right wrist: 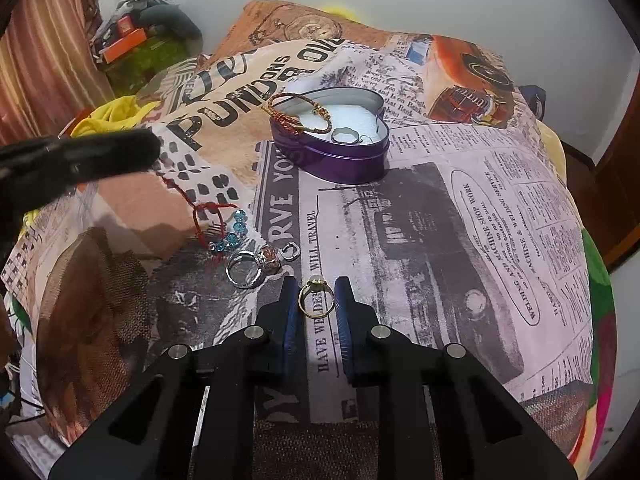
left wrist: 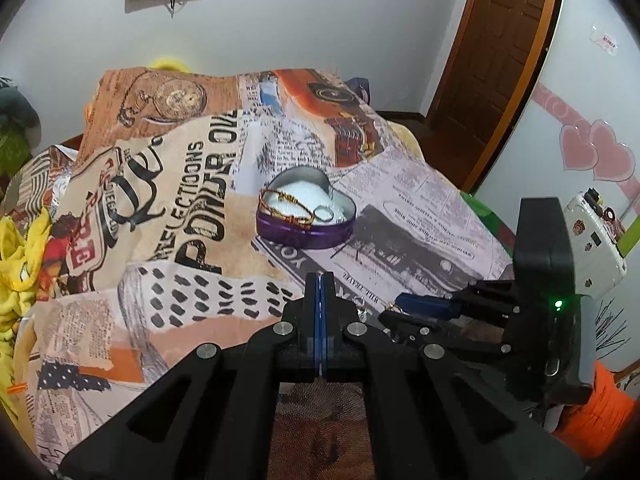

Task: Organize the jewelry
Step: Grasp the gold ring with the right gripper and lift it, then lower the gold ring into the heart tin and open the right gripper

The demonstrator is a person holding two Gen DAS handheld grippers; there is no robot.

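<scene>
A purple heart-shaped tin (right wrist: 340, 156) with white padding sits open on the printed cloth; it also shows in the left wrist view (left wrist: 308, 232). A gold and red bangle (right wrist: 298, 114) and a silver ring (right wrist: 343, 136) lie in it. My right gripper (right wrist: 317, 300) is open, with a gold ring (right wrist: 316, 298) lying between its fingers on the cloth. My left gripper (left wrist: 320, 284) is shut and holds the red cord of a bracelet with blue beads (right wrist: 228, 232), which hangs from its tip (right wrist: 152, 148). A silver ring with a stone (right wrist: 246, 270) lies beside the beads.
A small silver horseshoe piece (right wrist: 291, 251) lies near the silver ring. The printed cloth (right wrist: 460, 220) drapes over a raised surface and falls away at the right edge. Yellow fabric (left wrist: 16, 264) lies at the left. A wooden door (left wrist: 492, 60) stands behind.
</scene>
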